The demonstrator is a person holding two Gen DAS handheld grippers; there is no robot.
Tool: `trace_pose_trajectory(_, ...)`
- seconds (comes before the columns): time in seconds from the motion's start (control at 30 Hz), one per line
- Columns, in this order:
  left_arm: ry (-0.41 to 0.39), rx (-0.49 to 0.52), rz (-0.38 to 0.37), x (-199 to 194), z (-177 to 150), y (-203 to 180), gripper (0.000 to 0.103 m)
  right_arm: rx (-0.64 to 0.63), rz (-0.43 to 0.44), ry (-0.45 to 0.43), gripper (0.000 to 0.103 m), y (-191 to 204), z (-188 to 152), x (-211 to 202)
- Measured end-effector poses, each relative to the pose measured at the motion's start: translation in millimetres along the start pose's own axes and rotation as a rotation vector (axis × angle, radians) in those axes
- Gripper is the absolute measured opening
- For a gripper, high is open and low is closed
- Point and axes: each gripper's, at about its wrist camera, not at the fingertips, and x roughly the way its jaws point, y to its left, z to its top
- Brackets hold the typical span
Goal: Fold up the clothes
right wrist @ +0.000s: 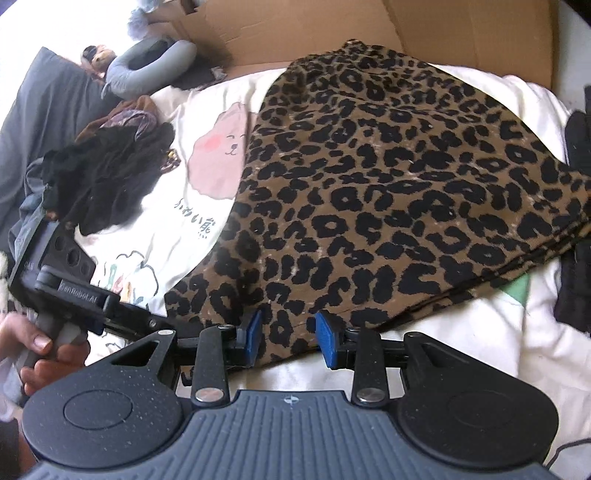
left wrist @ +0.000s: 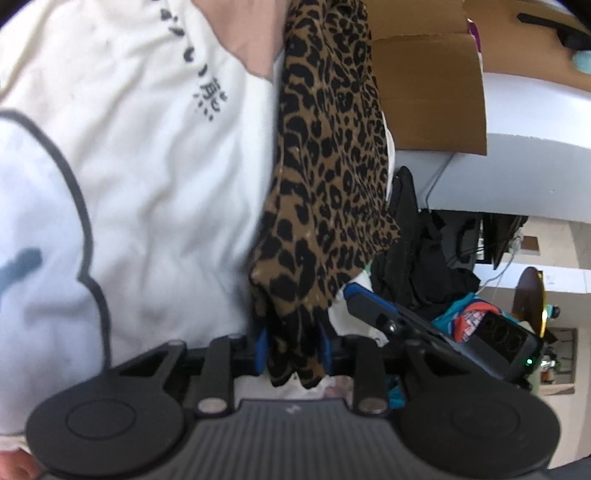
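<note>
A leopard-print garment [right wrist: 388, 177] lies folded in layers on white bedding [right wrist: 461, 332] printed with a pink bear. In the left wrist view a bunched corner of the leopard-print garment [left wrist: 325, 155] runs up from between the blue pads of my left gripper [left wrist: 291, 350], which is shut on it. My right gripper [right wrist: 288, 339] is open, and the garment's near edge lies between its blue pads [right wrist: 327, 338]. A hand [right wrist: 37, 347] holds the left gripper's handle [right wrist: 70, 291] at the left of the right wrist view.
A heap of black clothes [right wrist: 107, 177] sits left of the garment, with a grey pillow [right wrist: 48, 107] and a neck pillow [right wrist: 147, 66] beyond it. Opened cardboard [right wrist: 369, 26] stands at the back. Another black garment [right wrist: 576, 229] lies at the right edge.
</note>
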Motion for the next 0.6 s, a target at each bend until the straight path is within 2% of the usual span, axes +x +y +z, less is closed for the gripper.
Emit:
trace_pose_trajectory(0.03,0.001,-0.005,-0.001,-0.1,-0.3,1.1,0.009,0.012,-0.003,-0.002,0.037,-2.6,-0.5,-0.4)
trace_pose_trajectory(0.27,0.012,-0.001,-0.025,-12.0,1.6,-2.7,0.007,0.075,-0.020,-0.036,0.037,-21.0,-2.5,-6.1)
trace_pose_trajectory(0.4,0.012,0.031,-0.006,-25.6,4.9,-9.3,0.006,0.094,-0.040,-0.057,0.037,-32.6,-0.7,-11.4)
trace_pose_trajectory(0.6,0.007,0.081,0.036,-44.0,9.1,-16.7,0.006,0.120,-0.119,-0.109,0.037,-59.6,11.9,-25.1)
